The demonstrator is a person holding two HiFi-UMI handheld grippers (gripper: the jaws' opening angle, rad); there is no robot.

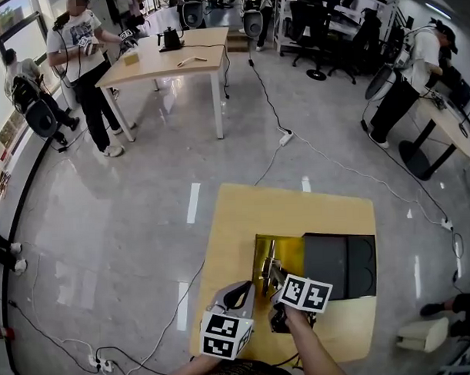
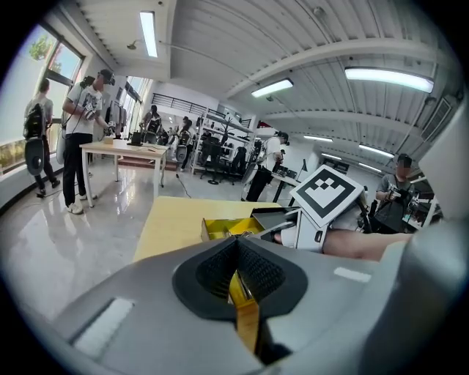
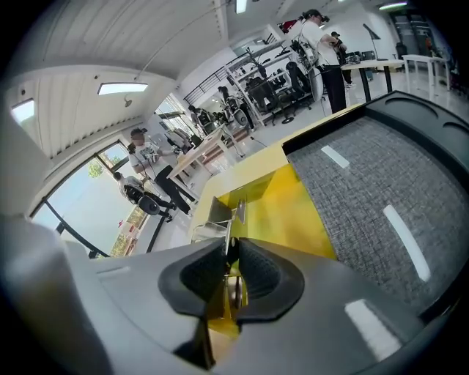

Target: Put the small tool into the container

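Note:
A small metal tool (image 1: 267,268) lies along the left part of the open yellow container (image 1: 287,250) on the wooden table. My right gripper (image 1: 277,284) reaches over the container's near edge. In the right gripper view the tool (image 3: 223,220) sticks out ahead of the right gripper (image 3: 229,245). Its thin metal sits in a narrow gap between the pads, which stand slightly apart, over the container's yellow floor (image 3: 293,212). My left gripper (image 1: 240,292) hovers beside the container's near left corner. In the left gripper view the left gripper (image 2: 238,242) is shut and holds nothing.
The container's black lid (image 1: 338,265) lies open to the right, its grey lining (image 3: 381,183) filling the right gripper view. The table (image 1: 244,221) has bare wood on the left and far side. Cables (image 1: 279,135) cross the floor; people stand at other tables far off.

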